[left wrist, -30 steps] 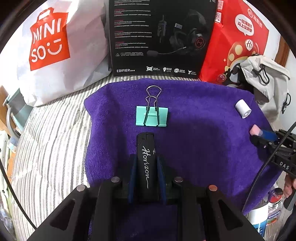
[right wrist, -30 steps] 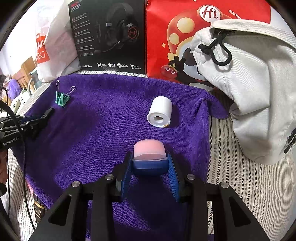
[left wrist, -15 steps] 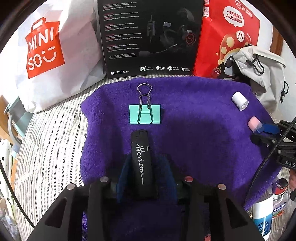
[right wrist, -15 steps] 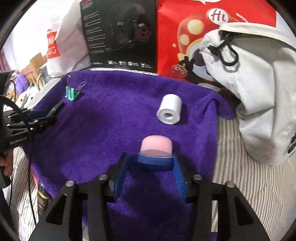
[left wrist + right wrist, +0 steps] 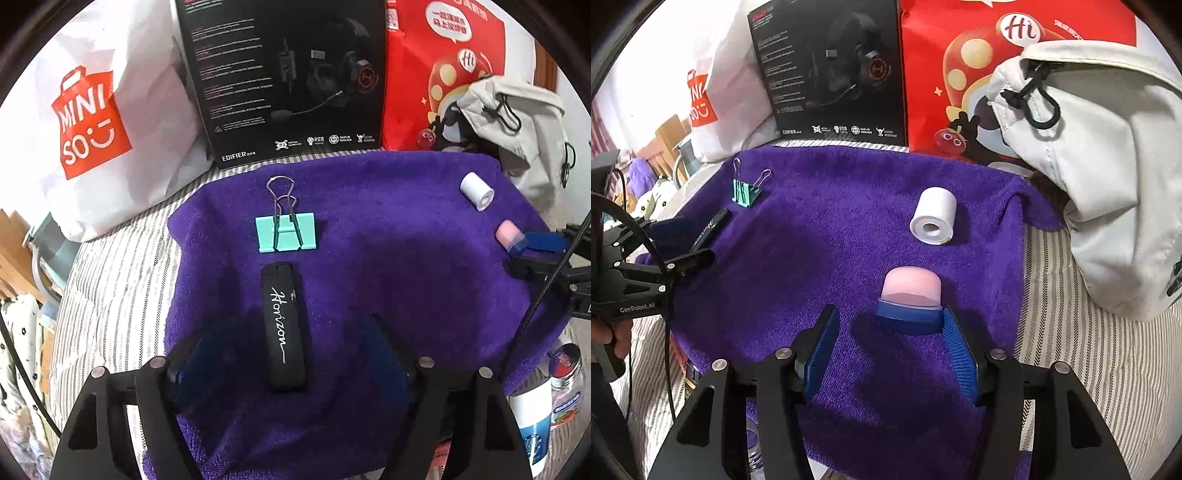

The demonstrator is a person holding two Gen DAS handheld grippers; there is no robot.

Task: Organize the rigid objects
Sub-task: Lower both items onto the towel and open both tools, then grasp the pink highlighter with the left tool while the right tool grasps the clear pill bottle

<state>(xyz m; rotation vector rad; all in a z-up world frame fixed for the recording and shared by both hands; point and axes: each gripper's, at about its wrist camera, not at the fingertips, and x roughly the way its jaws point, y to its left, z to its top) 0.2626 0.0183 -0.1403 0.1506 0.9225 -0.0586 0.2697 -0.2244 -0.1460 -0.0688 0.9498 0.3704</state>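
The left claw (image 5: 291, 354) is spread wide around the black Horizon bar (image 5: 283, 326), which lies free on the purple towel (image 5: 388, 258), long axis pointing to 12 o'clock at the mint binder clip (image 5: 286, 232). The right claw (image 5: 890, 343) gapes too; the pink-capped blue piece (image 5: 910, 299) touches only its right pad, with the white roll (image 5: 933, 216) at 12 o'clock.

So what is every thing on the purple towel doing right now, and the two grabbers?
Black Horizon stick: lying flat, let go.
Left gripper: open.
Pink-and-blue piece: on the towel, touching one finger.
Right gripper: open.
Binder clip: lying, handles up-and-back.
White roll: on its side.
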